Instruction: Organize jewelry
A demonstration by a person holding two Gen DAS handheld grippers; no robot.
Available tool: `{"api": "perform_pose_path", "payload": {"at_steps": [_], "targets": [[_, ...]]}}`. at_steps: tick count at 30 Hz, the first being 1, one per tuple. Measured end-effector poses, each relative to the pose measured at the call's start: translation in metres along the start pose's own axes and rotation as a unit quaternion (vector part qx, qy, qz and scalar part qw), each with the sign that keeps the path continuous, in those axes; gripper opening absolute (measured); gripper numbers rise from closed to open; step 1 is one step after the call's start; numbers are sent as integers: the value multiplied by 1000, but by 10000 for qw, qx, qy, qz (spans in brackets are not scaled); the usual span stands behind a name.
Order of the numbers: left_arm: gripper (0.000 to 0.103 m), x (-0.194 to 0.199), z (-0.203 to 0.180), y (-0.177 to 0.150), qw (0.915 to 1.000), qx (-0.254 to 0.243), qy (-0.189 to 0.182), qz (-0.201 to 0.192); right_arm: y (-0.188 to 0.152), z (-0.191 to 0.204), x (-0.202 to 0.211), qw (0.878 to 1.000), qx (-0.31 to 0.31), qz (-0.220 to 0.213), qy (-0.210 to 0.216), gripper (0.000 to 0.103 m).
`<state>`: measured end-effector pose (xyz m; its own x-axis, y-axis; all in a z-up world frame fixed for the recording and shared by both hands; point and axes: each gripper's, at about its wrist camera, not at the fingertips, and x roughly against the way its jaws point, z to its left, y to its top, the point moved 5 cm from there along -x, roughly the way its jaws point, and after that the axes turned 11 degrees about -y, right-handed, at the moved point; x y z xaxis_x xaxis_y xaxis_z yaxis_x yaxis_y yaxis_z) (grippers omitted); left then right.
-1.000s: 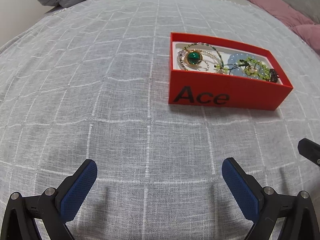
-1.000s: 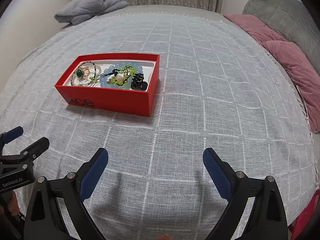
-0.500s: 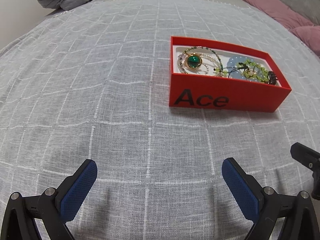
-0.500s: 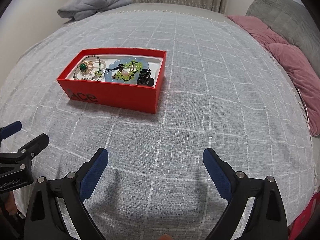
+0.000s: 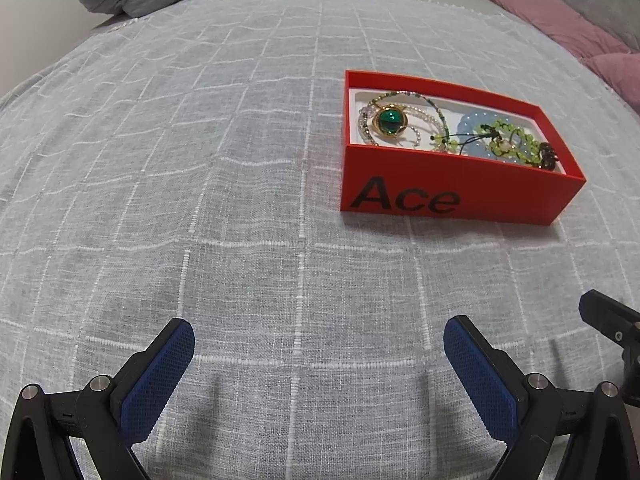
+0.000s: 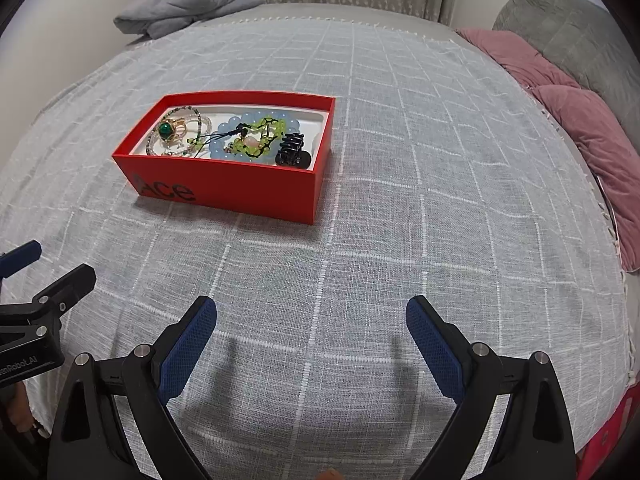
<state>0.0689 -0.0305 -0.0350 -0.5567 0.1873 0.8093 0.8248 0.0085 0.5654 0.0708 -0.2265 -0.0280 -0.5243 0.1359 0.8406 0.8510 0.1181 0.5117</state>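
Note:
A red box (image 5: 456,196) marked "Ace" lies on the grey checked bedspread; it also shows in the right wrist view (image 6: 240,188). Inside it lie a gold ring with a green stone (image 5: 390,120), a clear bead bracelet (image 5: 424,114), a blue bead bracelet (image 6: 228,146), a green bead bracelet (image 6: 262,136) and a black hair clip (image 6: 294,150). My left gripper (image 5: 318,340) is open and empty, well short of the box. My right gripper (image 6: 310,320) is open and empty, in front of the box and to its right.
A folded grey blanket (image 6: 188,4) lies at the far left of the bed. Pink pillows (image 6: 580,120) and a grey pillow (image 6: 576,36) line the right side. The bed edge runs along the left (image 6: 52,92) and the right.
Both grippers have drawn slightly nearer to the box and stayed open. In the right wrist view the box has shifted right and up.

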Motion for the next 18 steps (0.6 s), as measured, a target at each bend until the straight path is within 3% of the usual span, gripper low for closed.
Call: {"api": "perform_pose_path", "payload": {"at_steps": [18], "targets": [[102, -3, 0, 0, 10000, -33, 23, 24, 1, 1, 0, 10000, -10, -5, 2, 97]]}}
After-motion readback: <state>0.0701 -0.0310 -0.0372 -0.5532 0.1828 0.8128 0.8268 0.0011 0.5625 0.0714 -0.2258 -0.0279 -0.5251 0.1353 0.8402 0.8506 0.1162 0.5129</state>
